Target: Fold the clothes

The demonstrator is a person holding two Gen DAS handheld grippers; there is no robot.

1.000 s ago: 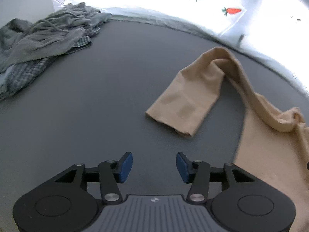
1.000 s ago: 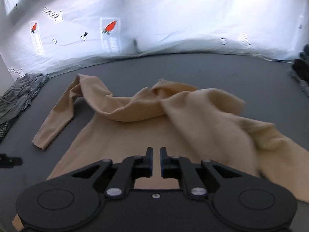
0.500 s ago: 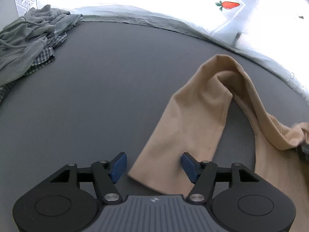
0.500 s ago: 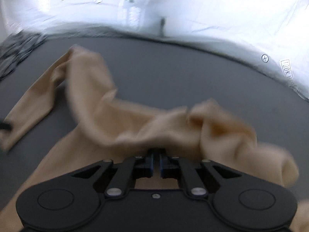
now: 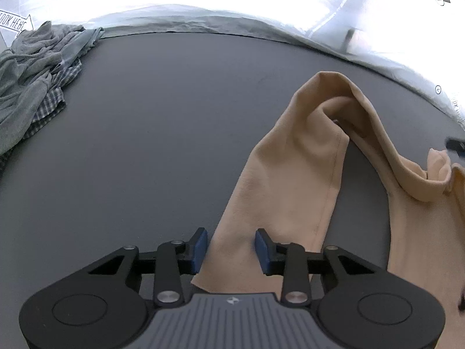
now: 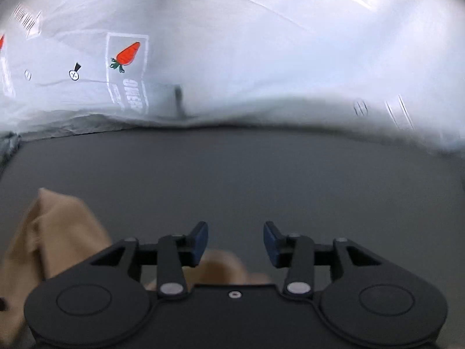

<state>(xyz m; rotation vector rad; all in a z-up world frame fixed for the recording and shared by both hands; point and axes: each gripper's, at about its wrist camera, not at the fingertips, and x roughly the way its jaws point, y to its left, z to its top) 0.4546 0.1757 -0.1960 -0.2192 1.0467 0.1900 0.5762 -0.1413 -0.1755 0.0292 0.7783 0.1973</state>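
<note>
Left gripper (image 5: 231, 247): jaws spread wide, straddling cuff end of tan top's sleeve (image 5: 290, 180), apparently lined up to pinch it. Right gripper (image 6: 235, 240): jaws released, nothing between, over dark table (image 6: 261, 174). Tan top (image 6: 55, 232) lies rumpled, sleeve doubled back. Gray pile (image 5: 32, 72) far left.

The tan shirt (image 5: 293, 174) runs off the right edge; its right-wrist view seems motion-blurred.

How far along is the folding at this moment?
Early. Nothing looks folded: the tan long-sleeved top lies rumpled on the dark table. In hand: the left hand-held gripper is open, straddling the sleeve cuff; the right hand-held gripper is open, holding nothing. Left: folding the top, then the grey and checked pile.
</note>
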